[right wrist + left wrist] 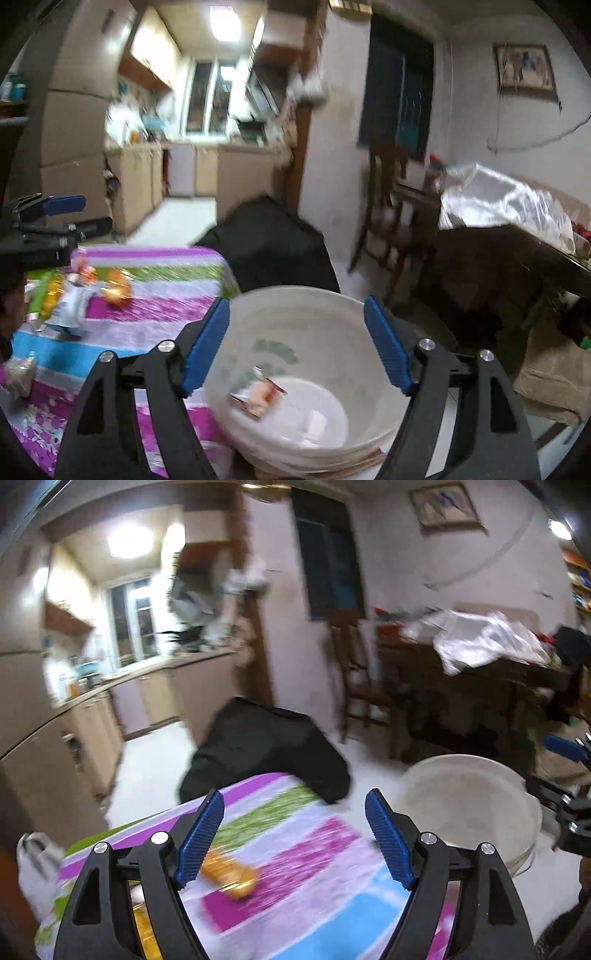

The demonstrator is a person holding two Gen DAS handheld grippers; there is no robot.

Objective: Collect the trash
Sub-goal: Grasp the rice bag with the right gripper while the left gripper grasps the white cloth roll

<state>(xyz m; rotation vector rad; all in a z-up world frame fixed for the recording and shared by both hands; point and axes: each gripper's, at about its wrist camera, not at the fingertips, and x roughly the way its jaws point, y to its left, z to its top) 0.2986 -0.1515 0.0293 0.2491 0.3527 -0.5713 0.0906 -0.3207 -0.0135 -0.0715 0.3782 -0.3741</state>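
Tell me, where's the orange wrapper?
In the right wrist view, the orange wrapper is inside the white bucket, between the open jaws, right of the striped tablecloth.

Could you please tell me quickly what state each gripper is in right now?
Left gripper: jaws open, holding nothing.
Right gripper: jaws open, holding nothing, over the white bucket.

- Pale floor [184, 218] runs into a lit kitchen with beige cabinets [236, 170] and a window [208, 98].
- Dark wooden chair [388, 218] stands against the white wall [332, 147], below a framed picture [524, 72].
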